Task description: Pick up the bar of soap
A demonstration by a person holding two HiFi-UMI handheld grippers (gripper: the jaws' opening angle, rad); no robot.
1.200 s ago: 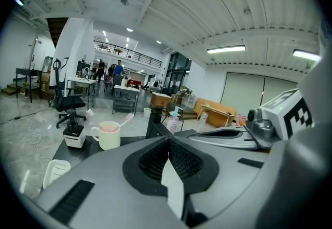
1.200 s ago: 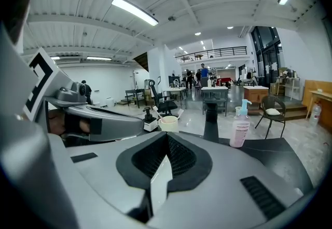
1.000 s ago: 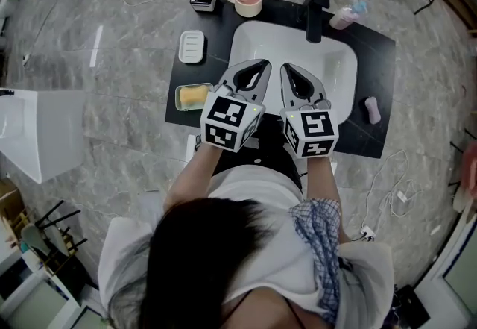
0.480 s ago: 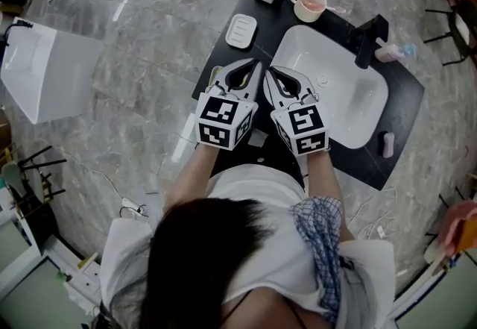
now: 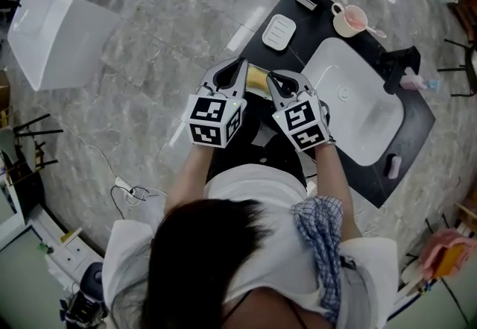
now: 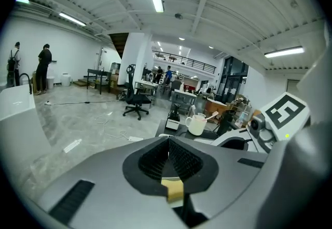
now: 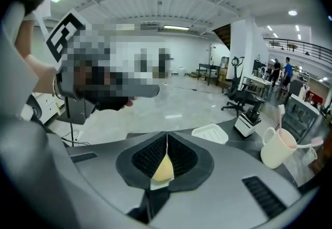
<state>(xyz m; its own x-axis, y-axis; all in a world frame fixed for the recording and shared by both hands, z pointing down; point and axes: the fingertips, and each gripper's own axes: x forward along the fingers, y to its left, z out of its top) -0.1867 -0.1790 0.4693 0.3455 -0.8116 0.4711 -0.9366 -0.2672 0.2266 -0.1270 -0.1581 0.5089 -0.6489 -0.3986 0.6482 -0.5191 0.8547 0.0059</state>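
Table (image 5: 302,48): black, running on a slant from top centre to lower right of the head view. Its left end lies right under the two grippers, with marble floor (image 5: 149,74) beyond that edge.

Soap (image 5: 256,79): a yellow patch on the left end of the table, close to the edge, showing between the two gripper bodies. Most of it is covered, so I cannot tell its long axis or heading.

Left hand-held gripper (image 5: 240,63): jaws closed pad to pad with nothing between them. It sits above the table edge just left of the soap, tips aimed at the top of the frame.

Right hand-held gripper (image 5: 277,80): jaws also closed and empty, just right of the soap, tips aimed up and left. In its own view the soap shows below through the gap behind the tips and is not pinched.

Room to move: a bare black strip lies between the soap and the white soap dish (image 5: 279,31) above it. The sink (image 5: 358,118) fills the table to the right. The cup (image 5: 350,19) and faucet (image 5: 399,69) stand well apart from the soap, at upper right. Left of the edge there is only open floor.
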